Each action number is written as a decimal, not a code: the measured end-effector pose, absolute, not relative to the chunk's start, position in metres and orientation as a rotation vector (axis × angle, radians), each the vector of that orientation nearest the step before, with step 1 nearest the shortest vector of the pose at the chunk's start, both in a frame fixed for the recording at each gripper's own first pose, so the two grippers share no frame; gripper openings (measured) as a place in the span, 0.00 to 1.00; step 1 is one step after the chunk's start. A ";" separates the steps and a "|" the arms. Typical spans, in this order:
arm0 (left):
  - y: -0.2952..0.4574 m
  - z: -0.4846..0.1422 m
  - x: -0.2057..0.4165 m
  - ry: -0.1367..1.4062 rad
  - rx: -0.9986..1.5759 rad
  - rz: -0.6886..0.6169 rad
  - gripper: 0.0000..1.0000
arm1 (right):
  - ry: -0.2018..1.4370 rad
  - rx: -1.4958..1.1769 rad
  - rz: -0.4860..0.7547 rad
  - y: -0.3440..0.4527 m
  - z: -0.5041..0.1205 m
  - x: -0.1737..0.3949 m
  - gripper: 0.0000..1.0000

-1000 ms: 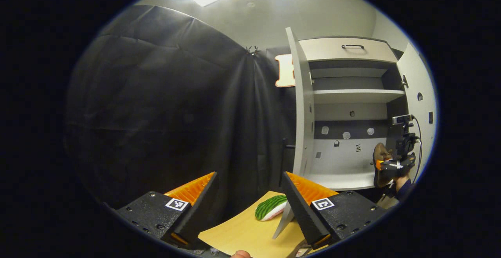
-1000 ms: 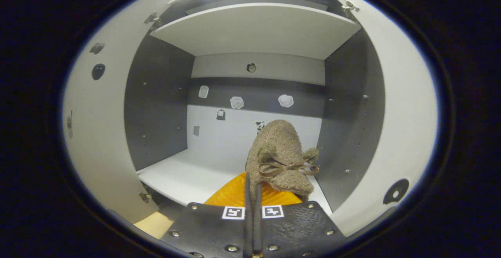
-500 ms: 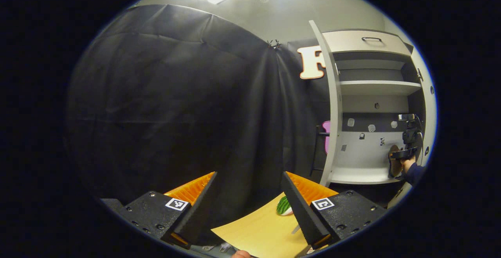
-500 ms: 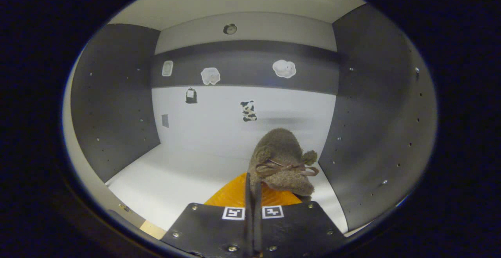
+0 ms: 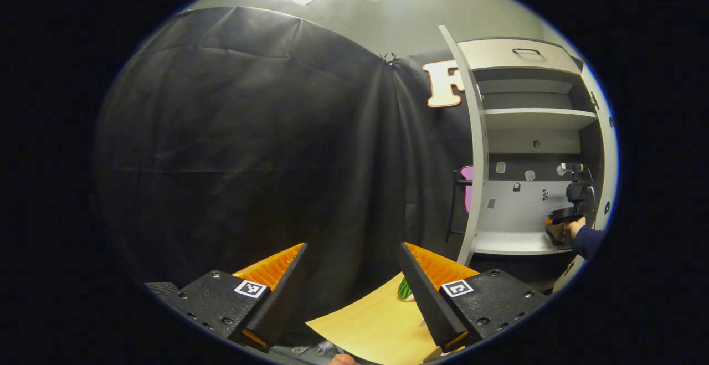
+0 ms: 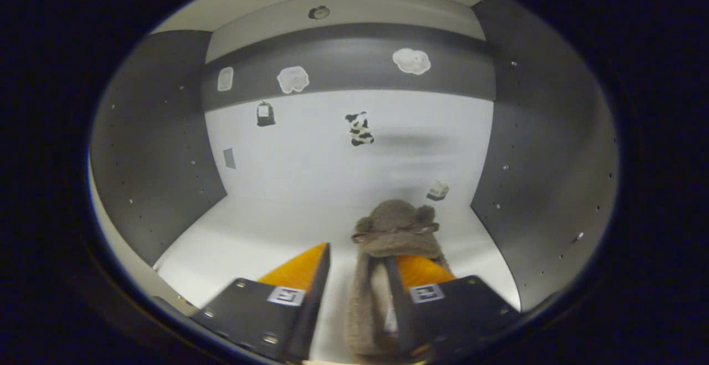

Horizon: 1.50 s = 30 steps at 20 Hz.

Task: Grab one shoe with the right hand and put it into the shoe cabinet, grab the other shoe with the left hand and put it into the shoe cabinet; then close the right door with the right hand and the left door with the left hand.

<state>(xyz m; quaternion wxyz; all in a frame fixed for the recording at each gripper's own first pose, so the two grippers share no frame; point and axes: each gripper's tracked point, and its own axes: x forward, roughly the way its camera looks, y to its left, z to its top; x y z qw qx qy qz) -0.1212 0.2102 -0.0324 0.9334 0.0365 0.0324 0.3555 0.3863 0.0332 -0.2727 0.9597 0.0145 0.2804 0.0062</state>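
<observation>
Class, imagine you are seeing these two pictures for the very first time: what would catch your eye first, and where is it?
In the right gripper view, the fuzzy brown shoe with its little bow stands out, lying on the cabinet's pale floor between the spread fingers of the right gripper. In the left gripper view, the open shoe cabinet stands at the right beside the dark booth wall, with the left gripper open above a yellow board.

The shoe (image 6: 388, 254) looks fuzzy, woolly cloth; the shoe cabinet (image 6: 354, 154) is smooth, matt board.
</observation>
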 end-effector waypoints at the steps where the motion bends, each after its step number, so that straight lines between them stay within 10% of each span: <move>1: 0.210 -0.032 -0.122 0.064 0.076 0.721 1.00 | 0.581 0.038 0.023 0.038 -0.272 0.379 0.67; 4: 0.209 -0.028 -0.121 0.056 0.082 0.693 0.99 | 0.565 0.020 0.032 0.039 -0.259 0.368 0.86; 16: 0.122 -0.069 -0.052 0.149 0.038 0.291 0.99 | 0.227 0.043 0.091 0.011 -0.062 0.241 0.85; 30: 0.017 -0.306 -0.046 0.714 -0.012 -0.094 1.00 | 0.014 0.053 0.112 -0.027 0.104 0.069 0.84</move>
